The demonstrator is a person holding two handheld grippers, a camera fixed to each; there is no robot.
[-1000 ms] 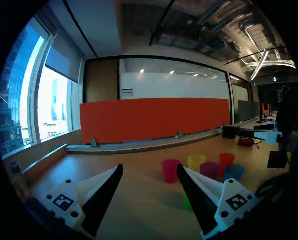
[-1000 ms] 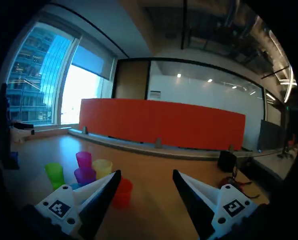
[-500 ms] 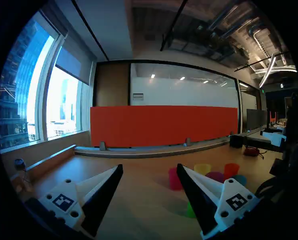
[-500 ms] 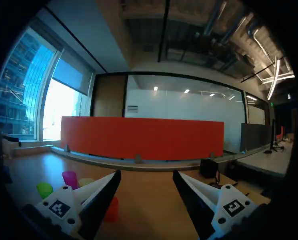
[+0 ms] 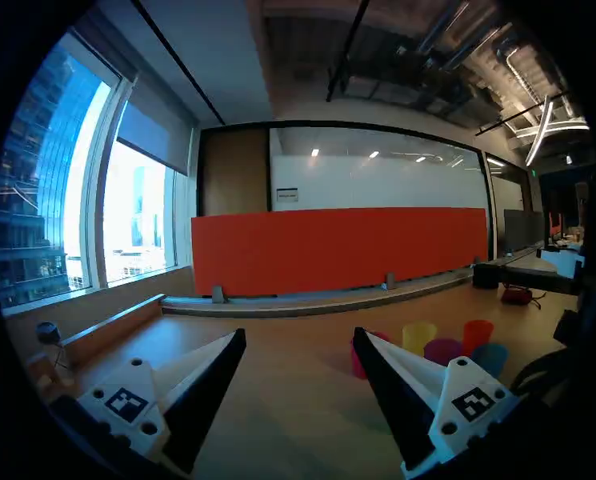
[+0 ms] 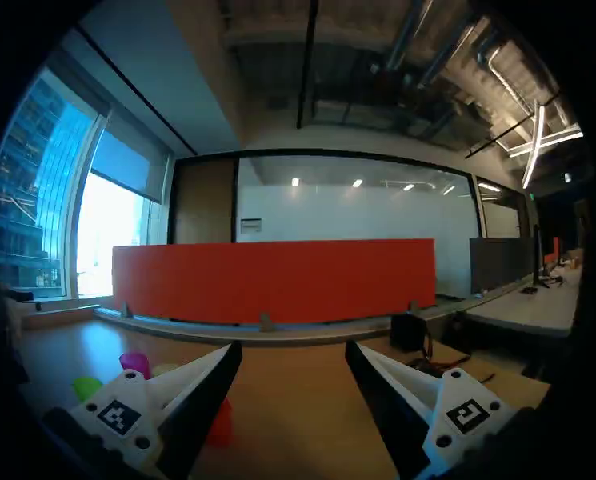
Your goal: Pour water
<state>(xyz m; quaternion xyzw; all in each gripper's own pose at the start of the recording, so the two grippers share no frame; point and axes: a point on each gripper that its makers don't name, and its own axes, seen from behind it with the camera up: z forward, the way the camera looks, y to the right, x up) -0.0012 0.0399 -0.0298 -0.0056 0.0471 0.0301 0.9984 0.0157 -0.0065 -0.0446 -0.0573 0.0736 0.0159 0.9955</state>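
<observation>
Cups (image 5: 442, 350), bright coloured plastic, clustered

**Colours on and around the table**

The left gripper (image 5: 299, 332) and right gripper (image 6: 292, 348) are seen in white with black inner faces, and each finger is marked with a black-and-white square code (image 5: 127, 404). The table (image 5: 298, 416) is shown in warm wood brown. Plain translucent colours are found on the pink cup (image 5: 357, 358), yellow cup (image 5: 419, 336), purple cup (image 5: 442, 350), red cup (image 5: 478, 334), blue cup (image 5: 490, 358) and green cup (image 6: 86, 388). The partition (image 5: 338, 248) is rendered in flat orange-red.
</observation>
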